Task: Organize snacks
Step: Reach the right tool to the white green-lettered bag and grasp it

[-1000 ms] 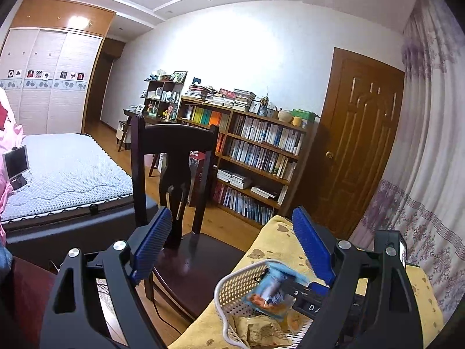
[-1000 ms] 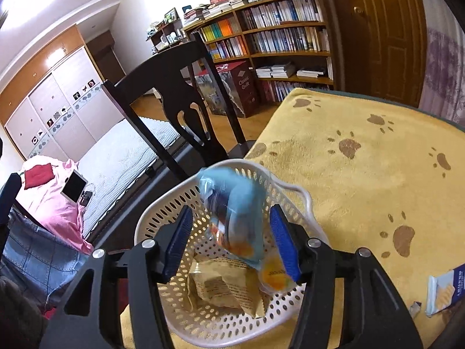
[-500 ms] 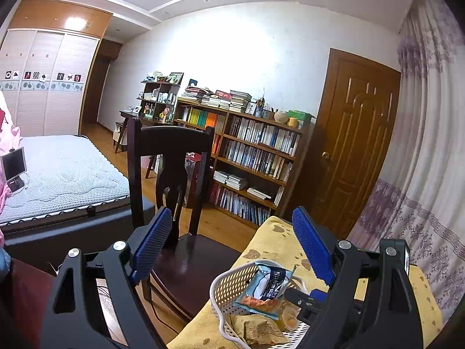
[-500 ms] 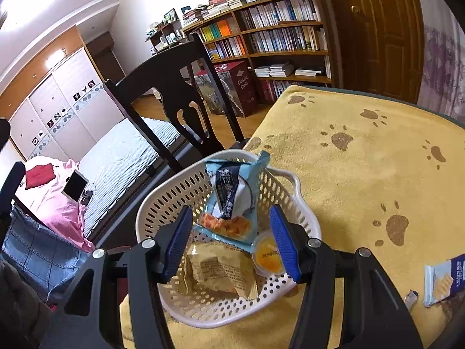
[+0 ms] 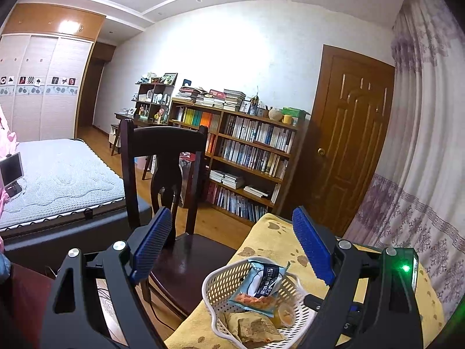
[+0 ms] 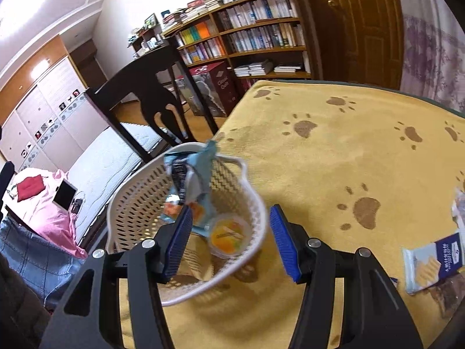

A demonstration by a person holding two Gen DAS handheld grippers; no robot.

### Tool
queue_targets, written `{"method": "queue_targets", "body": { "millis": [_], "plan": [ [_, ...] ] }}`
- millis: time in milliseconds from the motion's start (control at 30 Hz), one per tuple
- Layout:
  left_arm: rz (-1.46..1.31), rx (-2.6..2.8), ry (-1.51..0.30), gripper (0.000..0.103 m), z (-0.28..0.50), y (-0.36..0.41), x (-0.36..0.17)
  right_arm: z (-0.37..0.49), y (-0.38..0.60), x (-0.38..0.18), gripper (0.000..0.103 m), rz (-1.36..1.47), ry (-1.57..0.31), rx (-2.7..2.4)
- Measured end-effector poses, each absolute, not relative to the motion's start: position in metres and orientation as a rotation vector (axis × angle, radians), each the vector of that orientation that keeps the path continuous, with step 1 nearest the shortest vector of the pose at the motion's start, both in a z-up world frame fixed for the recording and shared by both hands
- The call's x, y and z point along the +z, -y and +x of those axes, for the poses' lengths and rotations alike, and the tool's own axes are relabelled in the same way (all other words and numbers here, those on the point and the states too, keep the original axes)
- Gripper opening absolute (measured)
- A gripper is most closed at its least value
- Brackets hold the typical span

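Right now both of my grippers hang with jaws apart and nothing between them. My right gripper (image 6: 231,242) sits just above the near rim of the white basket (image 6: 128,203), which stands at the left edge of the bench (image 6: 334,160) under its yellow paw-print cloth. Inside the basket a blue packet (image 6: 189,174) leans upright against the wall at about twelve o'clock, an orange jelly cup (image 6: 228,234) rests on the floor toward four o'clock, and a tan crinkled bag (image 5: 251,327) lies at six. Leaning the packet likely leaves floor space for more. My left gripper (image 5: 232,250) is raised off to the side, probably to keep clear of the basket mouth. One blue-and-white biscuit pack (image 6: 433,258) lies flat on the cloth at three o'clock, well apart from the basket; I judge that is next.
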State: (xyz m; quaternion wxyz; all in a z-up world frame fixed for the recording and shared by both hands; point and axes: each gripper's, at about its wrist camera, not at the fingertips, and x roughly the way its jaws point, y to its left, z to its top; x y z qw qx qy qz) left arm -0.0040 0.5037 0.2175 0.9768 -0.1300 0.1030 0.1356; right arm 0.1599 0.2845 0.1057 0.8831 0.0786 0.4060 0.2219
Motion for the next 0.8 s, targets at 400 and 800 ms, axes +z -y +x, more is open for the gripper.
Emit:
{"method": "queue_targets", "body": {
  "millis": [400, 800],
  "plan": [
    [-0.203, 0.236, -0.218, 0.093, 0.000, -0.479, 0.215, 0.159, -0.213, 0.102, 0.056, 0.160, -0.839, 0.332],
    [-0.144, 0.198, -0.235, 0.100, 0.005, -0.452, 0.211, 0.166, -0.136, 0.101, 0.068, 0.119, -0.841, 0.165]
  ]
}}
